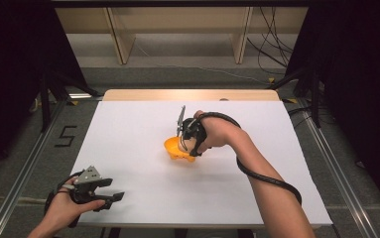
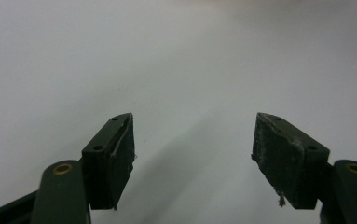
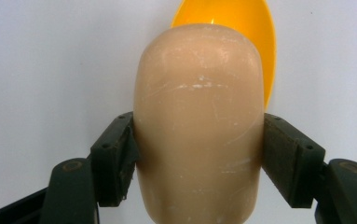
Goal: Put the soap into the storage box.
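One right gripper (image 3: pixel 198 154) gripping egg (image 3: pixel 198 135) (scuffed), orange bowl (image 3: pixel 241 18)

A scuffed, rounded beige soap bar (image 3: pixel 198 126), clamped between the right gripper's (image 3: pixel 199 154) jaws, hangs above an orange bowl (image 1: pixel 175 148) mid-table.

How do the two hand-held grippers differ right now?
The right gripper is clamped on a beige rounded block above an orange bowl; the left gripper is open and holds nothing. The right is at mid-table, the left near the table's front-left corner. Both have black jaws.
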Available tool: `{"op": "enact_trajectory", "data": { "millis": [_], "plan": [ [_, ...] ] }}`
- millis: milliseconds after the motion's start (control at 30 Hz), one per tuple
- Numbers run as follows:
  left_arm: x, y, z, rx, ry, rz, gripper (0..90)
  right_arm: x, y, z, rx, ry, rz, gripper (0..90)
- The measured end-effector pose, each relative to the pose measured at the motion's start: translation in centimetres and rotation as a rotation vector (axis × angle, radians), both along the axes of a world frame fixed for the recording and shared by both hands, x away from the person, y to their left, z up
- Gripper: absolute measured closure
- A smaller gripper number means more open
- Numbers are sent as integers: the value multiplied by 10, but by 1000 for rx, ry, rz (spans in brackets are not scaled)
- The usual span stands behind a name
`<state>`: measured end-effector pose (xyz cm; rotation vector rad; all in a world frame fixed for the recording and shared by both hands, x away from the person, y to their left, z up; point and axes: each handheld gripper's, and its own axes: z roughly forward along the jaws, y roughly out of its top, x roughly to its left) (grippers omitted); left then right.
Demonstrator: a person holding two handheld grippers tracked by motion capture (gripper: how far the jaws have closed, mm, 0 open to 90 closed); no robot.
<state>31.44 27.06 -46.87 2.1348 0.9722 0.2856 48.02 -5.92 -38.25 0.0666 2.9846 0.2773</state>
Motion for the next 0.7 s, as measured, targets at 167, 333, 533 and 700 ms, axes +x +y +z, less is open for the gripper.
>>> {"op": "enact_trajectory", "data": {
  "millis": [167, 333, 533, 700],
  "plan": [
    [0, 0, 0, 0, -2, 5, 294, 0, 3, 0, 1, -7, 1, 336],
    [0, 0, 0, 1, -2, 1, 294, 0, 6, 3, -1, -6, -11, 337],
    [0, 0, 0, -1, -1, 2, 294, 5, 7, 2, 18, -29, 35, 337],
    [0, 0, 0, -1, -1, 3, 294, 5, 8, 2, 18, -29, 30, 336]
  ]
}}
